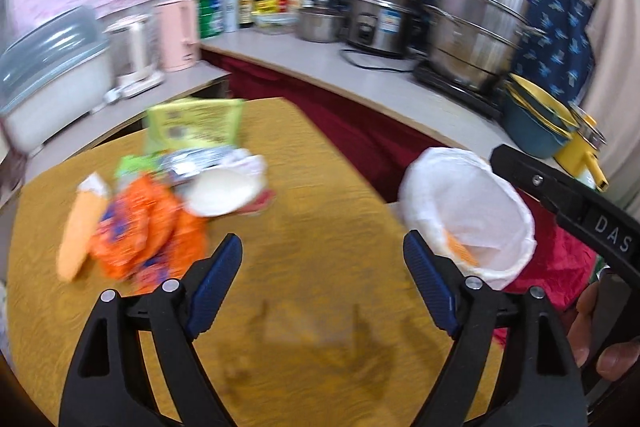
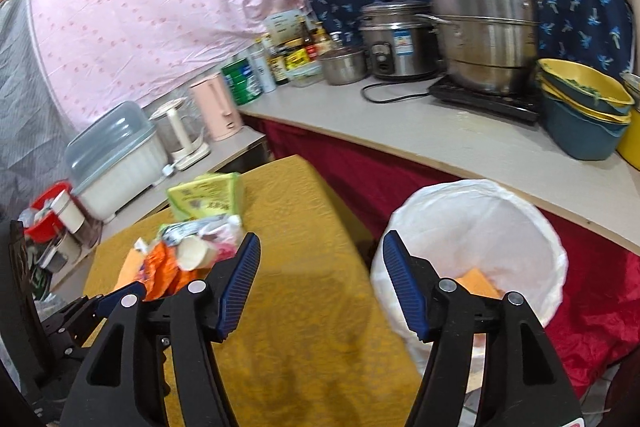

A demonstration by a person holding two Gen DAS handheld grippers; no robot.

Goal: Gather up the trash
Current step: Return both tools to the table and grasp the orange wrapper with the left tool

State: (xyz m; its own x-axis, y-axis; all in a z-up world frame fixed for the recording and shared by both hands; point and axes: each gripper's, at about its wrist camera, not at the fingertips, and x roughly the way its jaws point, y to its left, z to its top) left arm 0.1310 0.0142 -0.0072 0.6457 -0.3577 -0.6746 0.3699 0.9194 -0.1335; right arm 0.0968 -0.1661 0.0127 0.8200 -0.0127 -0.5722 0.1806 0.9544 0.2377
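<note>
A heap of trash lies on the yellow table (image 1: pixel 320 179): orange wrappers (image 1: pixel 148 231), a white paper cup (image 1: pixel 224 193), a silver wrapper (image 1: pixel 196 163) and a green box (image 1: pixel 196 125). My left gripper (image 1: pixel 323 239) stands open over bare tabletop, right of the heap, holding nothing. Off the table's right edge stands a bin with a white liner (image 1: pixel 472 203), an orange scrap (image 1: pixel 460 247) inside. My right gripper (image 2: pixel 321 239) is open and empty, between the heap (image 2: pixel 192 247) and the bin (image 2: pixel 480 219). The orange scrap (image 2: pixel 478 283) shows in the bin.
A grey counter (image 2: pixel 400 131) runs behind with a tall steel steamer (image 2: pixel 484 23), a rice cooker (image 2: pixel 396 43), stacked yellow and blue bowls (image 2: pixel 584 111), bottles and a pink kettle (image 2: pixel 216 107). Red cloth (image 2: pixel 600 307) lies beside the bin. A hand (image 1: pixel 600 347) shows at the right edge.
</note>
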